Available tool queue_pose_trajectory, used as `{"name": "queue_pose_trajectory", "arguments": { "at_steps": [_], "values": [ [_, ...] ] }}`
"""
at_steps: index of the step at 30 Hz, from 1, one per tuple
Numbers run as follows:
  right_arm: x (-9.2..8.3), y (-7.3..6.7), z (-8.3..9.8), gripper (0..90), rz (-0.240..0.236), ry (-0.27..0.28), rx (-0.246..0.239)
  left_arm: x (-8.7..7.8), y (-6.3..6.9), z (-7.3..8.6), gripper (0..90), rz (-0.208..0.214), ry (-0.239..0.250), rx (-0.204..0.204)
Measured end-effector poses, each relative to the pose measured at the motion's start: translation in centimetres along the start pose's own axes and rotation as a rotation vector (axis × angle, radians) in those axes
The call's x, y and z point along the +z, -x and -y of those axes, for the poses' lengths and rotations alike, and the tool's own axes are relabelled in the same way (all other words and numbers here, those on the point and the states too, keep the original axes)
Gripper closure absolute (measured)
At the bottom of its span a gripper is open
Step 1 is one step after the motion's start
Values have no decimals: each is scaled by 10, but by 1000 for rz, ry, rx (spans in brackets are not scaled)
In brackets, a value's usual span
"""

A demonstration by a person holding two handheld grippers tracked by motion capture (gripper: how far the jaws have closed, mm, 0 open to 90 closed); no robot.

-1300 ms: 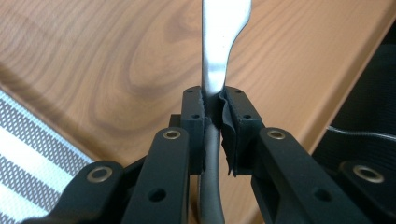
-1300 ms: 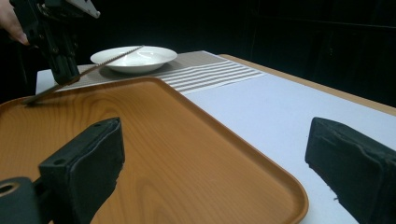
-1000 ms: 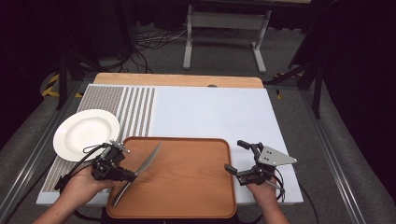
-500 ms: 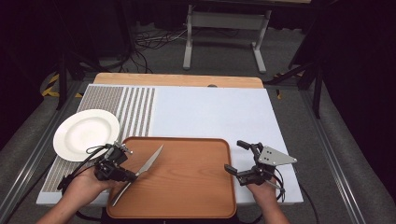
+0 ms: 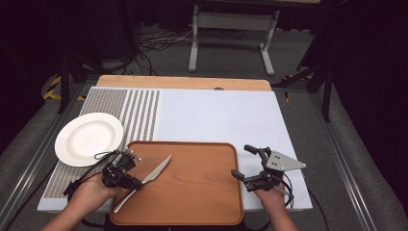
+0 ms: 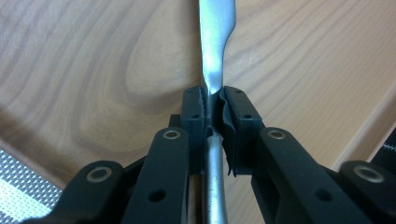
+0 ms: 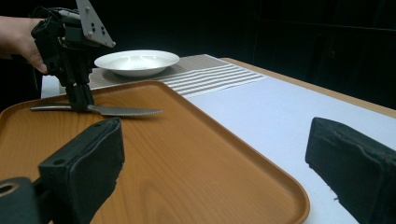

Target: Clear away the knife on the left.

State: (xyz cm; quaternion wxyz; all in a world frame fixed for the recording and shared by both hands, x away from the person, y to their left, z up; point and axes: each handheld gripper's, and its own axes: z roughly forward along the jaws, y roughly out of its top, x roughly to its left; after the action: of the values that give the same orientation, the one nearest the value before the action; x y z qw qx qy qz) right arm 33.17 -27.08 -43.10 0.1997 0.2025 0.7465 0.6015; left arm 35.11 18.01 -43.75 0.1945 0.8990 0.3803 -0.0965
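Pinching the knife (image 5: pixel 146 179) where handle meets blade, the left hand-held gripper (image 5: pixel 126 179) points down at the left part of the wooden tray (image 5: pixel 192 207), pads pressed against the steel. The knife's long axis runs diagonally, blade tip toward the tray's middle. The right hand-held gripper (image 5: pixel 242 162) waits spread and empty at the tray's right edge, well apart from it.

left tool (image 5: pixel 131 179): black, silver screws | right tool (image 5: pixel 248 173): black pads, grey plate (three-cornered), trailing cable

Lab-like recording room, black curtained walls, grey carpet, loose floor cables (image 5: pixel 154 45), white-topped table (image 5: pixel 216 115), metal stand (image 5: pixel 231 29)
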Motion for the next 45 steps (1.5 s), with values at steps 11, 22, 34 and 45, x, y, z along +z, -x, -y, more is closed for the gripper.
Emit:
{"name": "queue_pose_trajectory", "arguments": {
  "at_steps": [11,22,34,45],
  "values": [
    [0,0,0,50,-1,0,0,0,1,0,799,-4,-2,0],
    [0,0,0,48,-1,4,3,-1,2,-2,453,-18,8,62],
    [0,0,0,47,-2,9,4,-8,8,-1,147,-57,60,172],
    [-1,1,0,46,0,11,8,-17,17,2,524,-107,157,392]
  ]
}}
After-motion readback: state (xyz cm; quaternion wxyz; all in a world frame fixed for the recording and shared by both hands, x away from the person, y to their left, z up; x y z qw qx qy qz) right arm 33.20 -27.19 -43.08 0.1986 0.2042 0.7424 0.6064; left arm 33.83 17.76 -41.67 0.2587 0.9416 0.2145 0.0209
